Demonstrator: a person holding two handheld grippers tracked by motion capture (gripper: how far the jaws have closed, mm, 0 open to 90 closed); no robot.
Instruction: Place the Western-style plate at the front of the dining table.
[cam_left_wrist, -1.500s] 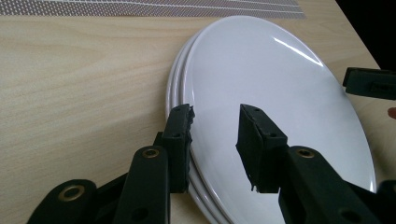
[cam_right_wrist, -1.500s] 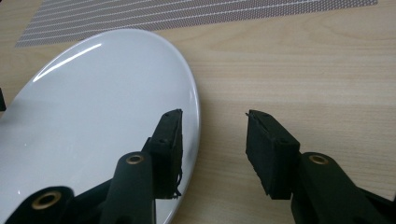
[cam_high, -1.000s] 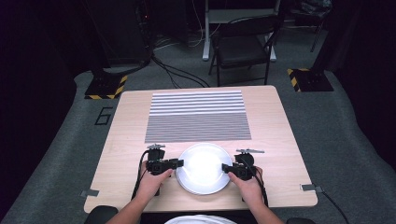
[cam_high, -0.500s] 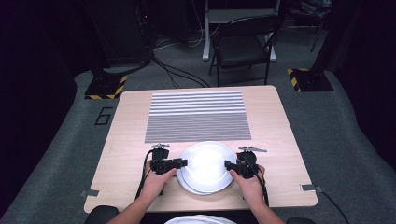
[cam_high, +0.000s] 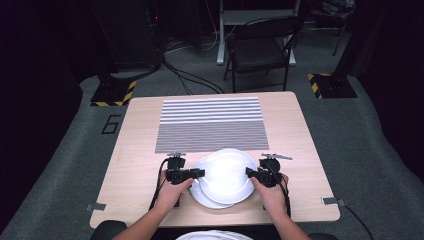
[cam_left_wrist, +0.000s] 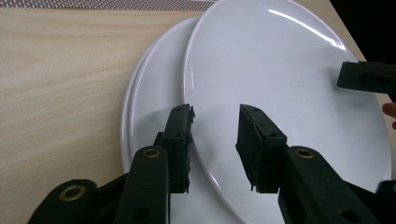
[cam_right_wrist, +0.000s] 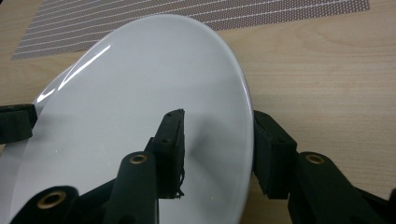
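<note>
wooden table (cam_high: 135, 165), top plate (cam_high: 227, 172) between both grippers

This looks like a recording lab or studio, not a home. The walls are dark and the floor is grey carpet (cam_high: 370, 150). At 12 o'clock from the wooden table (cam_high: 135, 165) stands a folding chair (cam_high: 260, 52), with cables (cam_high: 190, 75) on the floor; at 10 and 2 o'clock are stand bases with yellow-black tape (cam_high: 114, 92).

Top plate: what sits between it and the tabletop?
Another white plate lies under the top plate, offset toward the left gripper; the left gripper view shows it on the table.
</note>
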